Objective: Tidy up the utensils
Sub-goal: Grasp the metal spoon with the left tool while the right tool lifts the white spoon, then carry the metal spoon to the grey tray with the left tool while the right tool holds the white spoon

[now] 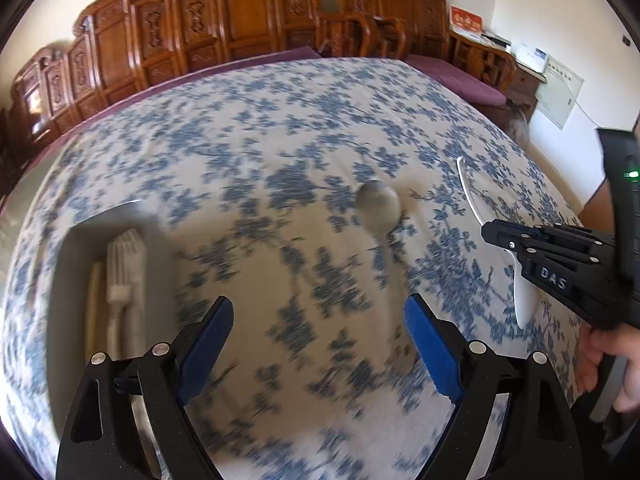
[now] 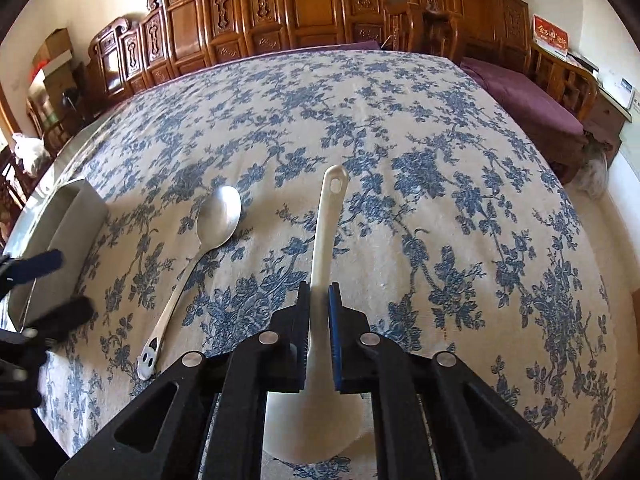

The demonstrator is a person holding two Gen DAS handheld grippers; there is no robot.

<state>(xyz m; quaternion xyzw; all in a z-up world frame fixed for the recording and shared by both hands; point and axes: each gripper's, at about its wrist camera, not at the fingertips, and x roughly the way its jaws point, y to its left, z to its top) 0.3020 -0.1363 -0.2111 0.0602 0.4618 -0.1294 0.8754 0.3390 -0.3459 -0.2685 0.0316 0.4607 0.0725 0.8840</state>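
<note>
Carved brown wooden screens (image 1: 240,28) stand behind a table covered with a soft cloth (image 1: 280,128) printed with blue flowers. From the left wrist view, the left gripper (image 1: 320,316) has flat blue pads and its jaws stand wide apart with nothing between them. At nine o'clock sits a grey tray (image 1: 68,264) with a pale fork (image 1: 122,276) lying in it, a bit blurry. Near the middle, toward one o'clock, lies a shiny metal spoon (image 1: 378,204). At three o'clock the right gripper (image 1: 516,252) pinches a smooth white spoon (image 1: 472,196).

From the right wrist view, the same flowery cloth (image 2: 440,160) fills the picture. The right gripper (image 2: 319,300) is squeezed tight on the white spoon (image 2: 326,232), whose long handle points to twelve o'clock. The metal spoon (image 2: 218,216) lies flat at ten o'clock. The tray (image 2: 72,216) is at nine o'clock, with the left gripper (image 2: 52,284) just beside it.
</note>
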